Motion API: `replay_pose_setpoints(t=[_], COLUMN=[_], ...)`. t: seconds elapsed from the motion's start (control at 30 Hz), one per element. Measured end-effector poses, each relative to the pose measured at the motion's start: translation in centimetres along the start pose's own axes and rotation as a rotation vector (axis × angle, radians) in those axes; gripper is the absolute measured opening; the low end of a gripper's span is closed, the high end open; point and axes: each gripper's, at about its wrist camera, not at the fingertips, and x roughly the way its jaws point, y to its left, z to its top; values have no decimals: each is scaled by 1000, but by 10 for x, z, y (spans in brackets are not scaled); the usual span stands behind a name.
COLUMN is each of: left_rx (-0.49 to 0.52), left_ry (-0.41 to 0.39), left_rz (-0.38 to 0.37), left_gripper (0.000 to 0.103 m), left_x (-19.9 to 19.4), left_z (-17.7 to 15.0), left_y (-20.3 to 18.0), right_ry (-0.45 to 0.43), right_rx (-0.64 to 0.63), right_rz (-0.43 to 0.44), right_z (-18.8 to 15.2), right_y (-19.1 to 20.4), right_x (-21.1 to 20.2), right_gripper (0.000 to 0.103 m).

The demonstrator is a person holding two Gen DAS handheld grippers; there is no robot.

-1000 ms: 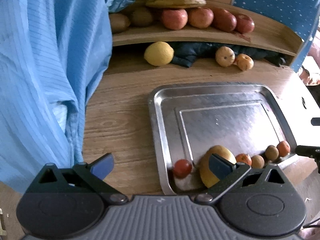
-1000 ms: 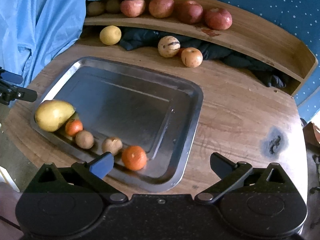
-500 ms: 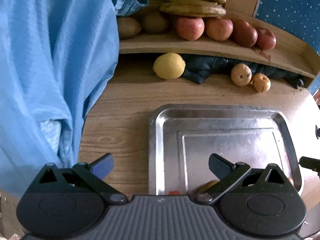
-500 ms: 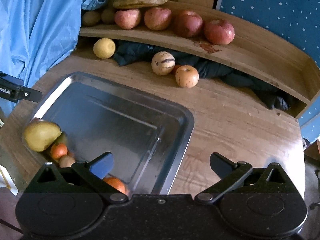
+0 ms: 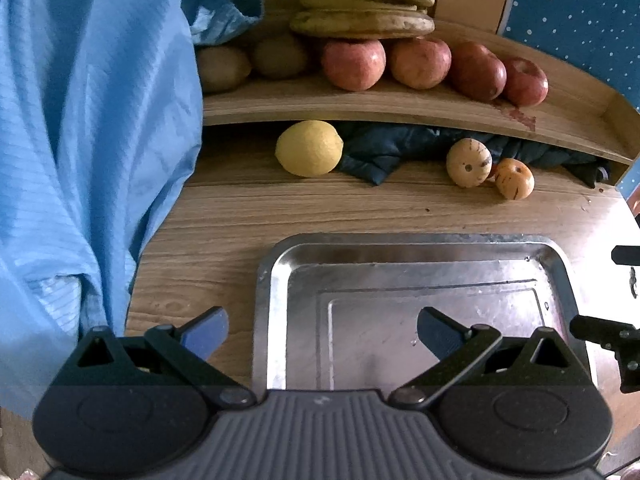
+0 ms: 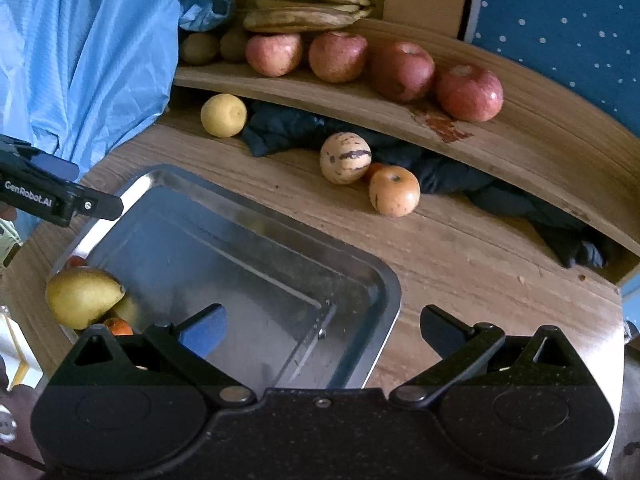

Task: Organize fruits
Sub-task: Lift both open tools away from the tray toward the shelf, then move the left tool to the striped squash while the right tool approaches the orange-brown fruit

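A steel tray [image 5: 264, 280] [image 6: 384, 280] lies on the round wooden table. In the right wrist view a yellow pear [image 6: 82, 296] and a small orange fruit [image 6: 118, 326] rest in its near left corner. A lemon [image 5: 309, 148] [image 6: 223, 115], a striped pale melon [image 5: 469, 157] [image 6: 345, 157] and an orange-yellow fruit [image 5: 515, 179] [image 6: 394, 191] lie on the table under the shelf. My left gripper [image 5: 322, 330] hovers open over the tray's left rim. My right gripper [image 6: 323, 330] is open above the tray's right corner, holding nothing.
A curved wooden shelf [image 5: 440, 110] [image 6: 520, 136] carries several red apples [image 5: 354, 64], kiwis [image 5: 222, 68] and a bunch of bananas [image 5: 364, 0]. A dark cloth [image 6: 460, 176] lies beneath it. A blue garment [image 5: 80, 140] hangs at the left.
Both grippers have pulled up and tilted toward the shelf. The fruits in the tray have slid out of the left view and mostly under the right gripper's body.
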Motion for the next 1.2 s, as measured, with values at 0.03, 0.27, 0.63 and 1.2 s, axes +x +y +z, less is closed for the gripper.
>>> replay_pose_setpoints(t=[0.03,0.27,0.63,1.2], left_rx=[1,-1,16,66], left_ry=[2,16,25,51], left_rz=[1,3,-12,-15], left_gripper=[103,103,103,103], left_x=[2,11,27,55], left_z=[2,16,35,58], left_y=[-2,-14,-36,-68], right_ry=[-1,3,-3,-29], right_rx=[-1,3,31,94], right_rz=[3,36,68,39], right_z=[1,14,30,36], right_y=[-1,-11,-26,-61], right_x=[1,13,26,45], right_gripper=[102,102,102,102])
